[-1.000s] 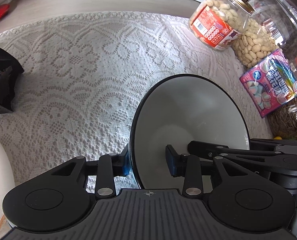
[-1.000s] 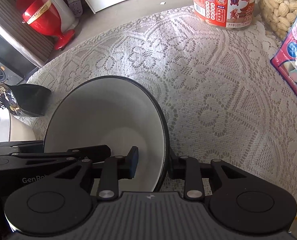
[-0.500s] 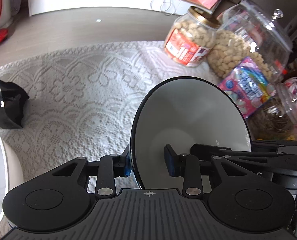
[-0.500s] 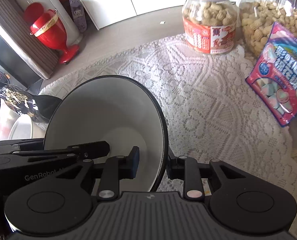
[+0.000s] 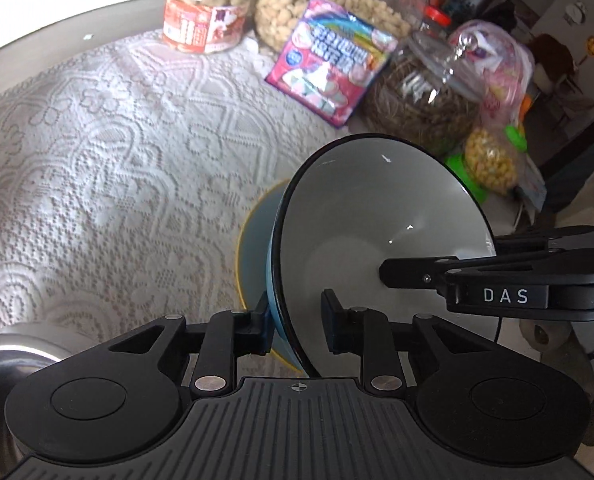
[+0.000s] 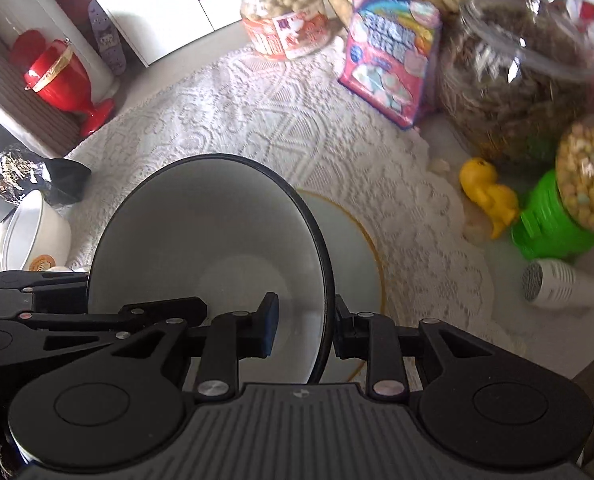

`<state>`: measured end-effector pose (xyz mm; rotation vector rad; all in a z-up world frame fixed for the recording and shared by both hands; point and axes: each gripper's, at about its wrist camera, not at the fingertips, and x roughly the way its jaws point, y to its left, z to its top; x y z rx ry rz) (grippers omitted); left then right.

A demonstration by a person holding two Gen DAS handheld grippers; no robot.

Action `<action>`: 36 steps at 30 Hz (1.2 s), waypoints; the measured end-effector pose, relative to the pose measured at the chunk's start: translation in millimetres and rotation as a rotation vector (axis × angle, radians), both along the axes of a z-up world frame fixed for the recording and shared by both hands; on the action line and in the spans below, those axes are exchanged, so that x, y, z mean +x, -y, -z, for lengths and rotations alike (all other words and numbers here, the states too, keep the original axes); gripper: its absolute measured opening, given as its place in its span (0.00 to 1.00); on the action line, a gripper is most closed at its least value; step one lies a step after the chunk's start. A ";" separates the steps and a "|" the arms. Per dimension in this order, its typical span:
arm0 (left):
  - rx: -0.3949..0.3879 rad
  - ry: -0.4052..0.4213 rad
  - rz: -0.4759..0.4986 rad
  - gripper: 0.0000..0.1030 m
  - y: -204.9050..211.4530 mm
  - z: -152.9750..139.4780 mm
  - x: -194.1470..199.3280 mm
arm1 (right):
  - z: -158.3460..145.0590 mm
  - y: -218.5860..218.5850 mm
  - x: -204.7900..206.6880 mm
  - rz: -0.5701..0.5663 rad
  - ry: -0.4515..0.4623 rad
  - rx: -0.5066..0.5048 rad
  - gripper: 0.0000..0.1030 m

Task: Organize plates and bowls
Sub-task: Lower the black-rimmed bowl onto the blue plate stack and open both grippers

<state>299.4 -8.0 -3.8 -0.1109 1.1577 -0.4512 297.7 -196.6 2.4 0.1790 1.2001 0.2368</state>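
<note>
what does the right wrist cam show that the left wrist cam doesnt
Only the right wrist view shows the red vase, the white bowl at the left edge and the yellow duck toy. Only the left wrist view shows the metal pot rim. Both show the grey bowl gripped by both grippers, left gripper and right gripper, the gold-rimmed plate, peanut jar and marshmallow bag.

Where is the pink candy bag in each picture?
Left wrist view: the pink candy bag is near the top, just right of middle, leaning on the jars.
Right wrist view: the bag is near the top, right of middle.
Shared landmark: the peanut jar with the red label, left of the bag.
</note>
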 end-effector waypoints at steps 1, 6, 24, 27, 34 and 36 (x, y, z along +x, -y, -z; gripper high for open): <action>0.012 -0.005 0.004 0.25 3.1 4.5 -1.7 | 5.5 3.0 -0.4 0.009 -0.010 0.011 0.26; -0.001 -0.007 0.005 0.19 0.0 9.3 -2.7 | 10.8 9.1 -3.1 0.023 -0.001 0.047 0.24; 0.033 0.006 0.057 0.28 1.7 -3.3 -4.8 | -1.3 8.6 -4.6 0.018 0.052 -0.007 0.24; 0.053 0.022 0.057 0.29 1.3 -4.6 -4.7 | -4.3 6.9 -6.3 0.009 0.059 -0.015 0.24; 0.114 0.121 0.088 0.28 4.0 -25.6 -16.8 | -12.2 2.5 -8.4 0.002 0.130 -0.108 0.25; 0.102 0.129 0.091 0.24 2.8 -30.7 -18.2 | -11.6 3.0 -8.0 -0.002 0.116 -0.088 0.26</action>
